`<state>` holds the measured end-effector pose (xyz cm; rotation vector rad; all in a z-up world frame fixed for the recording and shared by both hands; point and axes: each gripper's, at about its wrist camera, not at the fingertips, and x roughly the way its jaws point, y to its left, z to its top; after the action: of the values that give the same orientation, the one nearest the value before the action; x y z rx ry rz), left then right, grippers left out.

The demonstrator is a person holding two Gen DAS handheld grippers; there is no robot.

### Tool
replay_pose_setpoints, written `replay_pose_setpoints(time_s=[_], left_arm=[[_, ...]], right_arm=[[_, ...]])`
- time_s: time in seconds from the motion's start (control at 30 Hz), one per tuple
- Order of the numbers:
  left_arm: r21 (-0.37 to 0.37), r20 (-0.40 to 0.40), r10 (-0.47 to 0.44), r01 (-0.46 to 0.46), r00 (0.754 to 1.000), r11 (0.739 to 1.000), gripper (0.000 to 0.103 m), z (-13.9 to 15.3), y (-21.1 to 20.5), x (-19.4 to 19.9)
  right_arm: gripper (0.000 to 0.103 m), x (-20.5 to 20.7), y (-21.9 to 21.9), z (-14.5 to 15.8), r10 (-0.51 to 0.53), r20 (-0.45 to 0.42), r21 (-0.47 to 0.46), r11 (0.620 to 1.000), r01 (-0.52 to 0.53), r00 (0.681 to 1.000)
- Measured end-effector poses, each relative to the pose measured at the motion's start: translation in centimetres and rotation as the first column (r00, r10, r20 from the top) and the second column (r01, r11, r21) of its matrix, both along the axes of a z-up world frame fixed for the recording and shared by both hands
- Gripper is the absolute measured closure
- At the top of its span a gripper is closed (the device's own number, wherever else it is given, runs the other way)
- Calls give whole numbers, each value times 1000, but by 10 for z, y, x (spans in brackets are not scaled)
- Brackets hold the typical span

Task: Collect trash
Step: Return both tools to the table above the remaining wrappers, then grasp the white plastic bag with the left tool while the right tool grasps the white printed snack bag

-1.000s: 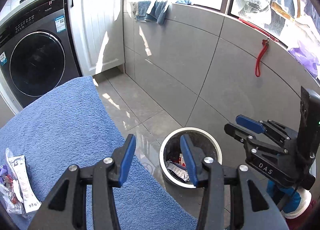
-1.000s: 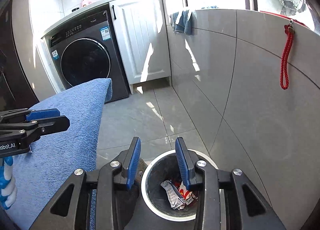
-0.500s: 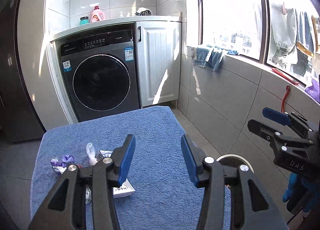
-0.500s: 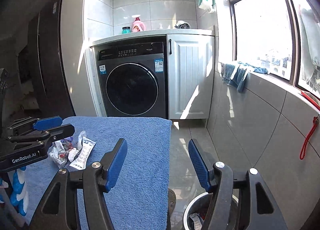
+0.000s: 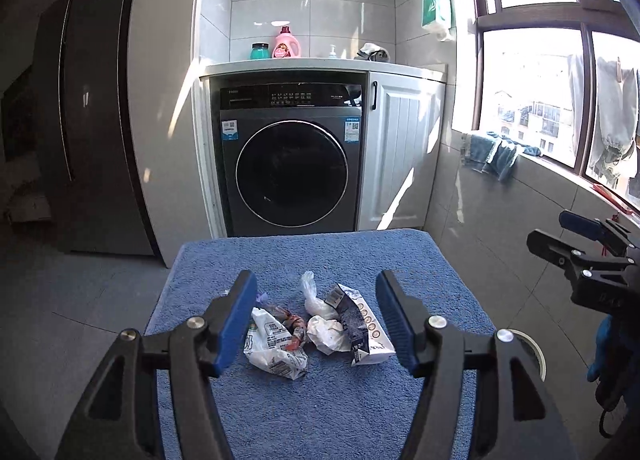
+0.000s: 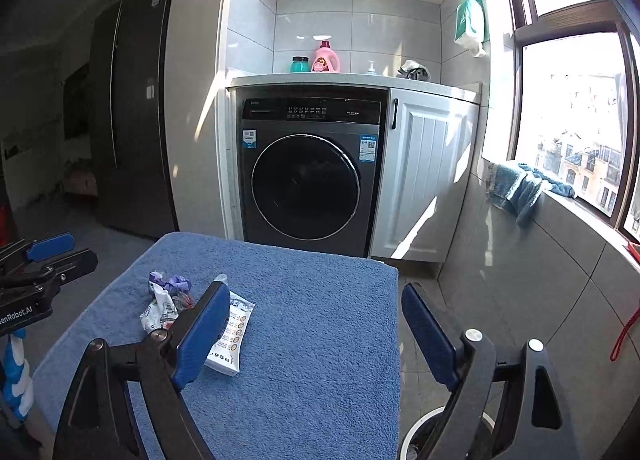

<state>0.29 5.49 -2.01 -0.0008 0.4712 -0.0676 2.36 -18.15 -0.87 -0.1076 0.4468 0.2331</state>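
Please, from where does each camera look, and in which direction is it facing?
Left wrist: sits on the left gripper, looks forward and slightly down at the trash pile on the blue towel; own open jaws show, with the right gripper at the right edge.
Right wrist: sits on the right gripper, aimed at the towel's right part; own open jaws show, with the left gripper at the left edge.
Shared: towel, trash, washing machine, bin rim.

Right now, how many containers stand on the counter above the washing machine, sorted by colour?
Teal round jar: 1
Pink plastic detergent bottle: 1
Small clear pump bottle: 1
Total: 3
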Motion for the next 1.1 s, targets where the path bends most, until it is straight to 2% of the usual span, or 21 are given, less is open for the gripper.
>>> replay_pose_setpoints(time_s=[0.13, 0.37, 0.47, 0.63, 1.1], left_arm=[[-30, 4, 39, -39, 999, 999, 43, -4, 33, -8], [-57, -9, 130, -131, 991, 990, 43, -15, 85, -16], [-71, -11, 166, -166, 986, 984, 37, -21, 103, -21], [-70, -23, 194, -195, 981, 978, 36, -28, 121, -22], [-60, -103, 188, -195, 977, 979, 36, -47, 142, -4]], right_arm=[[10, 3, 22, 6, 5, 5, -15, 1000, -5, 1000], [10, 9, 48, 7, -10, -12, -3, 1000, 10, 1000], [7, 10, 56, 8, -4, -13, -6, 1000, 4, 1000], [1, 10, 64, 6, 6, -14, -11, 1000, -7, 1000], [0, 27, 71, -11, 15, -70, 6, 1000, -15, 997]])
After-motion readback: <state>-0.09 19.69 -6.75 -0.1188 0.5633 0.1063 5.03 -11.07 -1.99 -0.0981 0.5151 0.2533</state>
